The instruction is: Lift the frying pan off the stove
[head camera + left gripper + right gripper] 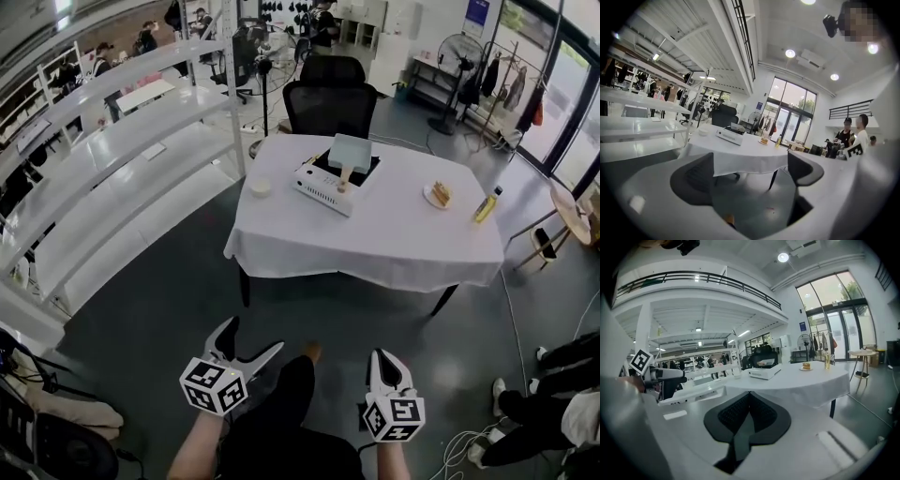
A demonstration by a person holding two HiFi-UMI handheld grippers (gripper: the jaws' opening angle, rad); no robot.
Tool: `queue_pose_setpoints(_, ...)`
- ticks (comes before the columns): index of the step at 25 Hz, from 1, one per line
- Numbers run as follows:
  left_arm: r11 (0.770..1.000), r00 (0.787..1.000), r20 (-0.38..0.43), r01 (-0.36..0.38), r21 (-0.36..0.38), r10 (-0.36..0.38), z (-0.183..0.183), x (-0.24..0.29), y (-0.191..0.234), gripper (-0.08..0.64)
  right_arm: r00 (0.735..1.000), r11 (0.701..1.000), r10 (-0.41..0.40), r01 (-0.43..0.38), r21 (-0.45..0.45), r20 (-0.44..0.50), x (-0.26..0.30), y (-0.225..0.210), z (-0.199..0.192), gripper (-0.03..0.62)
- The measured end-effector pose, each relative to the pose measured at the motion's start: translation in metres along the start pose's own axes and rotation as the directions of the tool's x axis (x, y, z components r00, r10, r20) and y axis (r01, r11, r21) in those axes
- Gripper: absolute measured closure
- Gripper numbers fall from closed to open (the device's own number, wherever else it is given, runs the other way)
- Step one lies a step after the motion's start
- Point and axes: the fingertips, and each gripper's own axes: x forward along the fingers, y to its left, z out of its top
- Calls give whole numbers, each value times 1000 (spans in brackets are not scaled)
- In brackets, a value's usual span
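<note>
While we hold both grippers low over the floor (169, 300), the left gripper (253, 337) has its jaws wide apart with nothing between them, and the right gripper (387, 361) has its jaws pressed together, empty. The pan (354, 150) sits on the stove (323, 190) well ahead of both. Its handle (344, 176) points back toward us, so its long axis runs straight away from the grippers.

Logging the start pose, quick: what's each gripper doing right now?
Left gripper: open, nothing between its jaws.
Right gripper: closed, holding nothing.
</note>
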Motion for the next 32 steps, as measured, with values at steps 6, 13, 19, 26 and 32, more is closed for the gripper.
queue_pose_setpoints(6,999,999,7,41,-7,-41,17,45,8,32,1000,1000,7,-7,-14,-1,34,-5,15,588)
queue_pose_setpoints(13,997,997,17,80,0,-79,59,108,18,32,1000,1000,-14,15,-20,26,85,-30,61,586)
queue_pose_setpoints(19,995,995,25,94,17,-95,93,168,39,34,998,998,-52,53,-16,44,130,-63,88,586)
queue_pose_setpoints(26,993,994,-3,111,28,-111,121,244,61,34,994,996,-93,94,-13,49,194,-102,117,586)
queue_pose_setpoints(32,989,990,12,140,42,-141,151,297,73,32,991,994,-111,112,-10,72,240,-123,139,588)
